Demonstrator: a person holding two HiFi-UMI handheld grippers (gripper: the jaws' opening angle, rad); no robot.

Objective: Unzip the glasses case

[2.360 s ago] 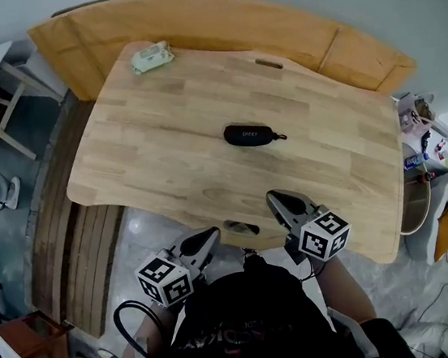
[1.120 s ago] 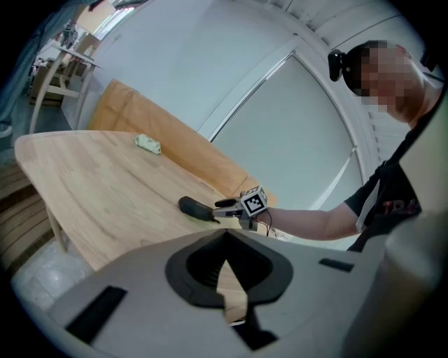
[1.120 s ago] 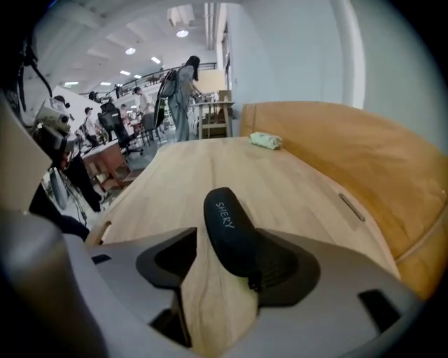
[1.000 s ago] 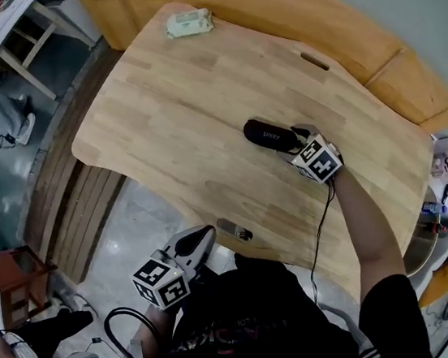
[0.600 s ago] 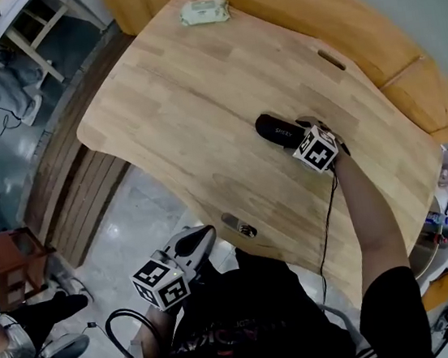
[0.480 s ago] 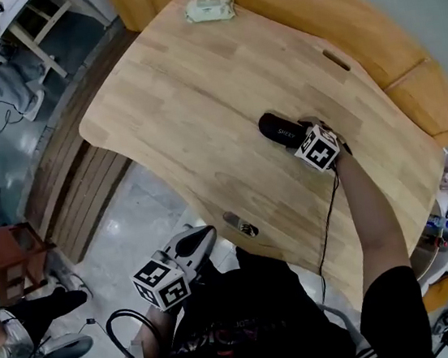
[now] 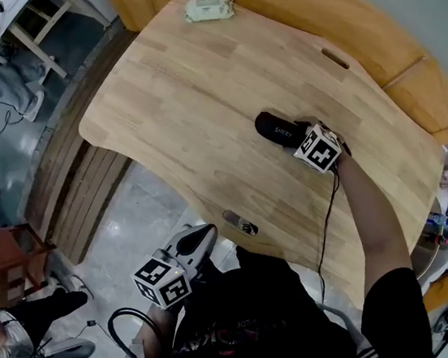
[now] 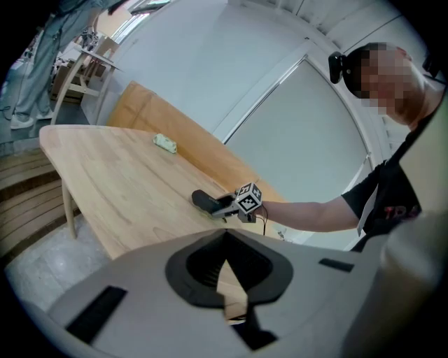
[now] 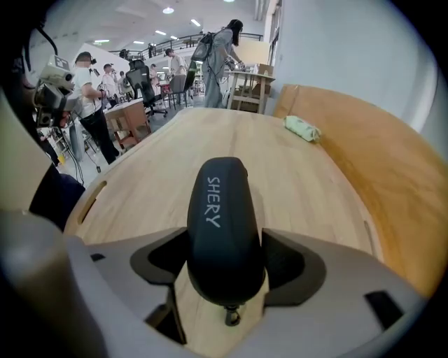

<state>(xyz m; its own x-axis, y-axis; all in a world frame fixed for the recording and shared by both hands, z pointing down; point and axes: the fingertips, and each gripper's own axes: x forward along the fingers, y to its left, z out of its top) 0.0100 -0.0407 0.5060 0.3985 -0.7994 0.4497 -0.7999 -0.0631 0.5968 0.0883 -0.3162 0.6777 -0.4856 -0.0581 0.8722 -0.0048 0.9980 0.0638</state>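
The black oval zip-up glasses case (image 7: 275, 130) lies flat on the light wooden bench (image 7: 196, 88), toward 3 o'clock from its middle. The right claw (image 7: 300, 134) points at it from 4 o'clock. Its jaws stand wide apart, one on each side of the case, and have just been closing a little. The left claw (image 8: 225, 269) is closed and empty, off the bench edge at 6 o'clock.

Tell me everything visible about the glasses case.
The glasses case is a black, matte, rounded oblong printed SHERY. It looks closed, its zipper pull hanging at the near end. It lies flat on the wooden table. The right gripper straddles that end, fingers having just been closing; whether they press it is unclear.
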